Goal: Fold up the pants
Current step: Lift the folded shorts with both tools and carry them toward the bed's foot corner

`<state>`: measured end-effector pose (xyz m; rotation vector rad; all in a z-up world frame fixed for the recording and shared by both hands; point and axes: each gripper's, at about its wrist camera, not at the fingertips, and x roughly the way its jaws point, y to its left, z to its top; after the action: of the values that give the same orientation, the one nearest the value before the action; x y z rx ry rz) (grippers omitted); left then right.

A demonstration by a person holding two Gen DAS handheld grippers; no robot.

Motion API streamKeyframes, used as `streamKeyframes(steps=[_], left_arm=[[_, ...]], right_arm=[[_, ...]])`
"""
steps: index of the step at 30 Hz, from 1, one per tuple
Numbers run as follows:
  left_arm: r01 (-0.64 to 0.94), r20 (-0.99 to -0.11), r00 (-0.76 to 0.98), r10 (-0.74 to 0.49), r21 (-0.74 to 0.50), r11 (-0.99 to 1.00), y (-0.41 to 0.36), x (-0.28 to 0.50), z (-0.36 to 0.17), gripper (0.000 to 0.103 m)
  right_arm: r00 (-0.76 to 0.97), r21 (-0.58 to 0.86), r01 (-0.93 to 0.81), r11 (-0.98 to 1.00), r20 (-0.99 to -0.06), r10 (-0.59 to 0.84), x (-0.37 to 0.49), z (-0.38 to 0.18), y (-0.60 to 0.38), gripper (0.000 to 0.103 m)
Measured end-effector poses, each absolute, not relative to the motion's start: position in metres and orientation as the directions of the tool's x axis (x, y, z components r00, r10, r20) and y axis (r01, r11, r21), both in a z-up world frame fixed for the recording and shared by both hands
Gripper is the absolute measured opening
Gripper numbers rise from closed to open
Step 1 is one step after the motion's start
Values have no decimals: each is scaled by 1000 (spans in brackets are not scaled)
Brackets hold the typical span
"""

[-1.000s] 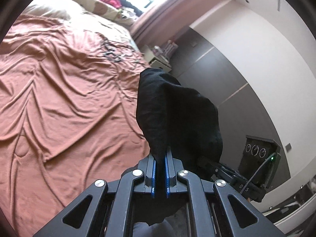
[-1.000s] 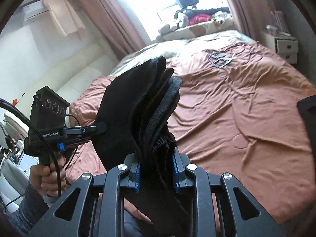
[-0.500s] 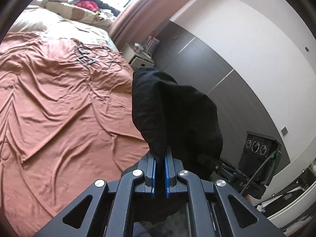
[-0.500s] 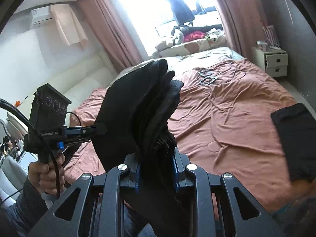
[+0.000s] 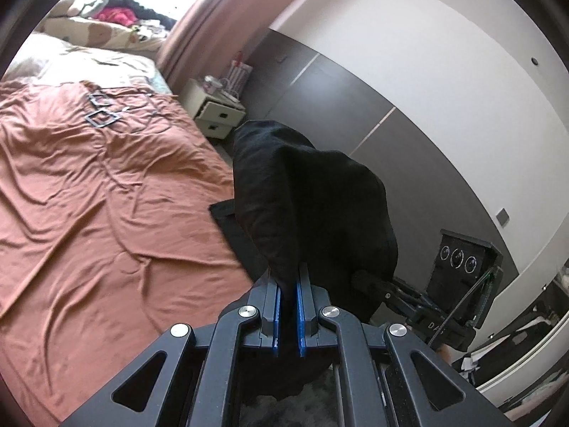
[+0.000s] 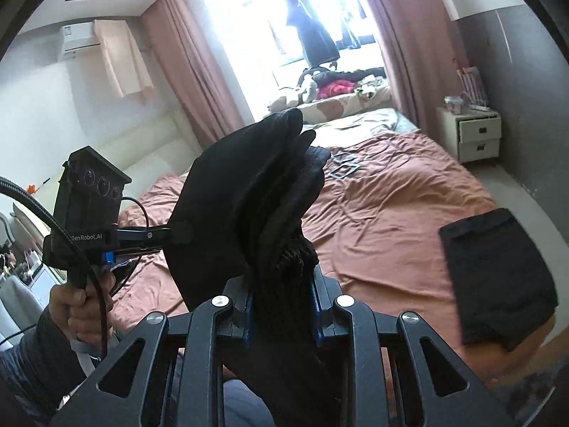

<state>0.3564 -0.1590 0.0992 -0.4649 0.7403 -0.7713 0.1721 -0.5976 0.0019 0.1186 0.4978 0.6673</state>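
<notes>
The black pants [image 6: 249, 199] hang in the air above the bed [image 6: 391, 206], bunched between the two tongs. The left tongs [image 5: 288, 284] pinch a thin edge of them, and the right tongs [image 6: 281, 284] clench a thick bundle. Another folded black garment [image 6: 498, 270] lies on the bed's near corner.

The black pants [image 6: 249, 192] are bunched into a thick, folded bundle held up in the air above the bed [image 6: 391, 206], with several layers stacked edge-on and a rounded fold at the top. Seen from the left wrist, the same dark cloth [image 5: 313, 206] rises as a smooth hump. A second black garment [image 6: 498, 277] lies folded flat near the bed's edge.
</notes>
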Motion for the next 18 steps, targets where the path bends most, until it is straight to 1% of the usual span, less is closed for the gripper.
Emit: streamKeyframes(steps=[6, 18], left_arm=[[489, -407, 454, -793, -630, 603, -199, 376, 99, 7], [511, -391, 379, -839, -667, 542, -273, 431, 77, 7]], right_arm=[[706, 233, -535, 812, -406, 581, 169, 5, -616, 21], [752, 155, -464, 872, -452, 480, 194, 16, -628, 20]])
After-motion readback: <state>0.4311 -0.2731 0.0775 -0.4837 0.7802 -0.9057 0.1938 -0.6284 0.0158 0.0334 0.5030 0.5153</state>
